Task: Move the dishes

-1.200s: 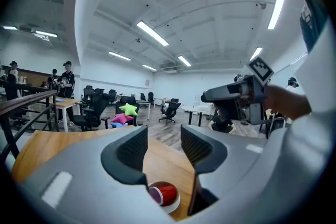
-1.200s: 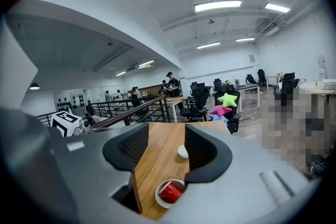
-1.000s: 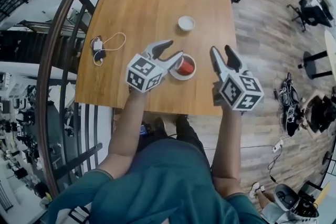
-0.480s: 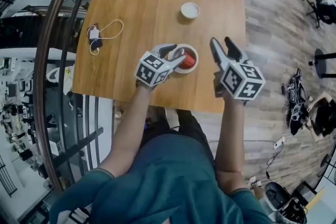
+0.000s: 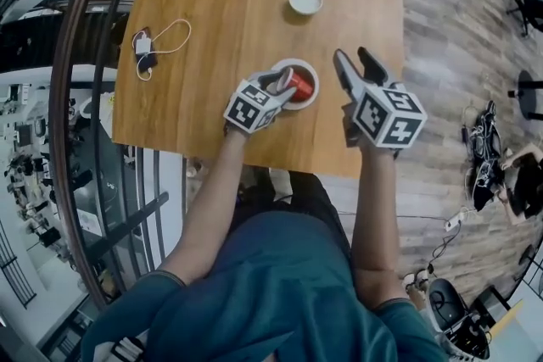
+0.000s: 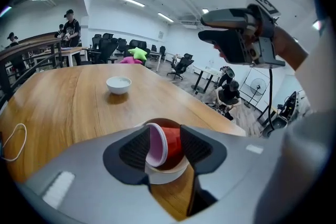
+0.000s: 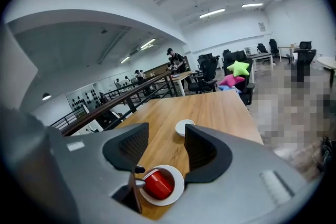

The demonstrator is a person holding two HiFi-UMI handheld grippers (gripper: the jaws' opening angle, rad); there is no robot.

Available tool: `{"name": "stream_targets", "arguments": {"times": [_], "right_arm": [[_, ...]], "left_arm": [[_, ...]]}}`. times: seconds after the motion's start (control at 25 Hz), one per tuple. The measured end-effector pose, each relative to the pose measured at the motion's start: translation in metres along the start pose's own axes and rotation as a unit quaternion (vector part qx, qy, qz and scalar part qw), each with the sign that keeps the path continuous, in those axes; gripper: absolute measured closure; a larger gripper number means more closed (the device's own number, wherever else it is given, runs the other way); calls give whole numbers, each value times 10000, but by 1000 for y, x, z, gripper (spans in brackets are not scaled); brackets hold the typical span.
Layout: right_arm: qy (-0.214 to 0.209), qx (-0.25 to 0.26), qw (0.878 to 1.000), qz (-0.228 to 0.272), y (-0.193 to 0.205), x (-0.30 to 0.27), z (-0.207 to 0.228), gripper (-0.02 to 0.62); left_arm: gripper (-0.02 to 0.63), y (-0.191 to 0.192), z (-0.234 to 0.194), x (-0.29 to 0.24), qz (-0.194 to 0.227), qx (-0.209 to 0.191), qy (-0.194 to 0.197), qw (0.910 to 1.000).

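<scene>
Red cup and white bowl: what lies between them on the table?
Past the plate rim under the cup, only bare table up to the bowl; the head view shows it.

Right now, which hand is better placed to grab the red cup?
Left. The left gripper is open, its jaws just closing a little, on either side of the red cup lying on its plate. The right gripper hovers apart, open and empty.

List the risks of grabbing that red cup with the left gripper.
1. The red cup lies on its side on the white saucer, between the jaws of the left gripper, which have just been closing but don't press yet; it may roll or squirt out.
2. The saucer may drag along: the right gripper hovers apart.
</scene>
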State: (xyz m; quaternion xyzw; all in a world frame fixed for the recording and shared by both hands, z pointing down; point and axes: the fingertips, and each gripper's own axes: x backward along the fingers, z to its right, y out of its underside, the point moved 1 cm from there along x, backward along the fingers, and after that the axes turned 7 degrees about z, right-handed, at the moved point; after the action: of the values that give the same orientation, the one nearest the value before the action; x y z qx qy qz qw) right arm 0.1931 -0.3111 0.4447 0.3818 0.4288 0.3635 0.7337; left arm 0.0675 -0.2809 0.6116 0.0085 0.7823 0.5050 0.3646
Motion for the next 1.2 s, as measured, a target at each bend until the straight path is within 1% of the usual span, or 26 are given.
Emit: {"name": "stream_targets", "arguments": {"times": [0.04, 0.12, 0.28, 0.36, 0.44, 0.52, 0.64, 0.84, 1.0, 1.2], "right_arm": [[-3, -16, 10000, -32, 3, -2, 3, 370], [0, -55, 9999, -103, 9, -5, 8, 370], [-2, -140, 9996, -233, 23, -13, 17, 370], [3, -179, 9994, -290, 29, -17, 21, 370], [13, -217, 9991, -351, 35, -20, 25, 370], [23, -245, 9989, -400, 41, -21, 27, 370], [40, -272, 9985, -467, 48, -24, 30, 370], [51, -334, 9976, -611, 58, -34, 35, 370], [20, -389, 9965, -737, 69, -46, 32, 370], [7, -398, 9951, -904, 81, -58, 30, 370]], "left_arm": [[437, 3, 1, -2, -50, 4, -7, 10000], [442, 10, 1, -7, -156, -14, -25, 9999], [485, 19, 0, -13, -260, -13, -50, 9996], [494, 20, -1, -15, -226, 76, -33, 9997], [526, 21, -1, -16, -192, 163, -11, 9997], [539, 22, 1, -15, -151, 248, 43, 9996], [577, 18, 4, -11, 19, 406, 155, 9991], [583, -2, 3, 1, 291, 482, 287, 9980], [584, -24, -11, 21, 602, 410, 116, 9973], [584, -46, -39, 50, 901, 254, -321, 9951]]}}
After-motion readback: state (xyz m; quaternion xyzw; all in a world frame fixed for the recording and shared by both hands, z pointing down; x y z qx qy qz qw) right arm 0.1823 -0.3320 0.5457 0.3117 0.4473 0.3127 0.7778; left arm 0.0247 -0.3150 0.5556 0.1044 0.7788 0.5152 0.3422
